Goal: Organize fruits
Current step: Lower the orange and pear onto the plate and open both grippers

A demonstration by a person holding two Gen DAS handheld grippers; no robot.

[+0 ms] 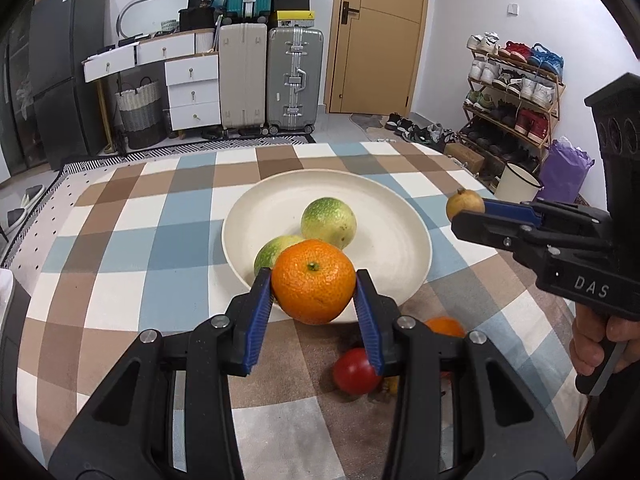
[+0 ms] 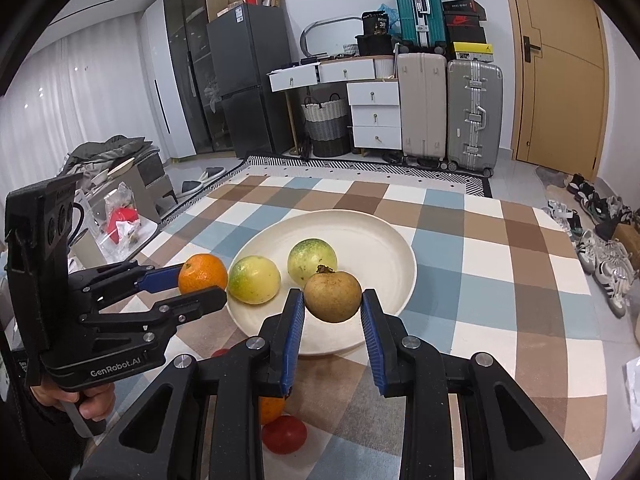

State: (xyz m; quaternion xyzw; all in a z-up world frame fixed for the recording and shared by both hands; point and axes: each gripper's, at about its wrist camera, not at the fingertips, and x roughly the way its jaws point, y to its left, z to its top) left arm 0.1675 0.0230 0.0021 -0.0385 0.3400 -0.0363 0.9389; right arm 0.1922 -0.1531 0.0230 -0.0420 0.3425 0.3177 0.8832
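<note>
My left gripper (image 1: pixel 314 280) is shut on an orange mandarin (image 1: pixel 313 281) and holds it above the near rim of a cream plate (image 1: pixel 384 224). Two green-yellow fruits (image 1: pixel 329 222) lie in the plate. My right gripper (image 2: pixel 332 300) is shut on a brown-yellow round fruit (image 2: pixel 333 297) above the plate's near edge (image 2: pixel 384 248). The right gripper also shows in the left wrist view (image 1: pixel 466 214), and the left gripper in the right wrist view (image 2: pixel 200 280) with its mandarin (image 2: pixel 202 273).
A red tomato (image 1: pixel 356 371) and another orange (image 1: pixel 445 326) lie on the checked tablecloth (image 1: pixel 120 240) below the grippers, near the table's front. Suitcases, drawers and a shoe rack stand beyond the table.
</note>
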